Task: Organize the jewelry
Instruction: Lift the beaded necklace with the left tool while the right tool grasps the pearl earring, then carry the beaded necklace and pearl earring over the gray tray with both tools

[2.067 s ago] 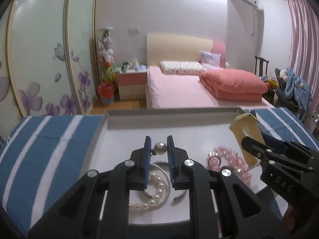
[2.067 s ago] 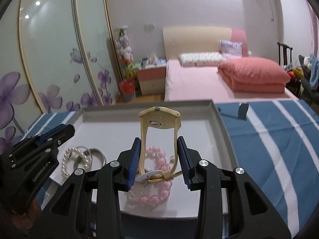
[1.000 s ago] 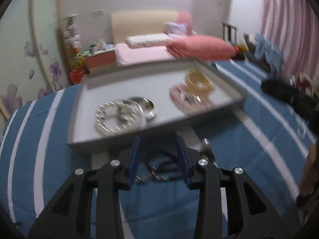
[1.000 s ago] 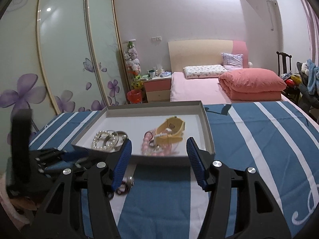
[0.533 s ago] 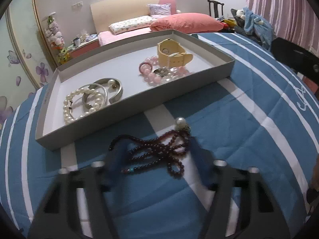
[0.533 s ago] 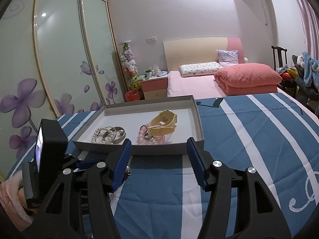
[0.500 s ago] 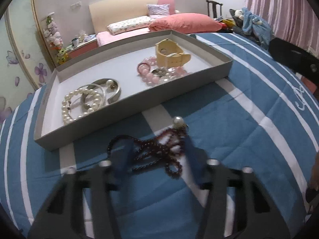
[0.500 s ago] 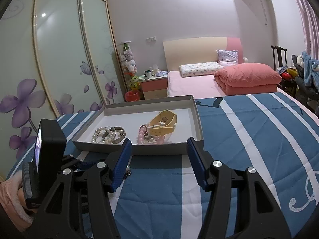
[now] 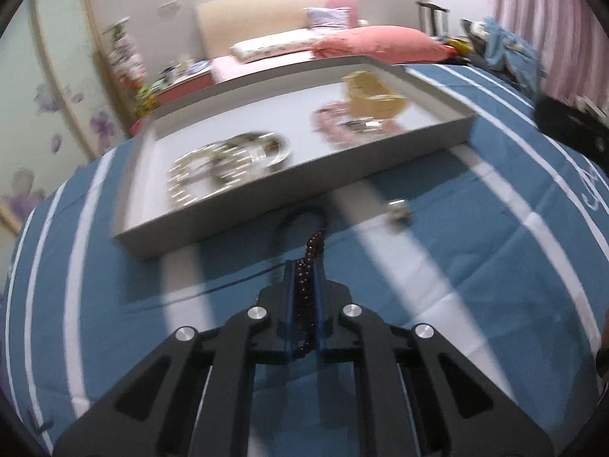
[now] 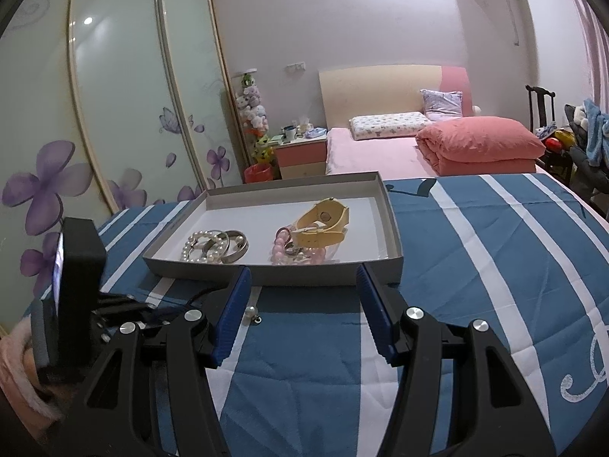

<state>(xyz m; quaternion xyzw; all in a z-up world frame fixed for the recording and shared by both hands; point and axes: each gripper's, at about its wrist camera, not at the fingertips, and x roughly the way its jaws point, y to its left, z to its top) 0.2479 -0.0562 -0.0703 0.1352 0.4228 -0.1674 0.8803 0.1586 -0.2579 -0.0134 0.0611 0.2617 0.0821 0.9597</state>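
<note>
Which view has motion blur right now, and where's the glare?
Left wrist view: heavy motion smear over the tray and the jewelry in it; only the left gripper and the dark bead strand pinched in its jaws stay sharp. Right wrist view: crisp throughout, ceiling light blown out at top, a small reflection on the wardrobe door, fisheye bending its frame.
</note>
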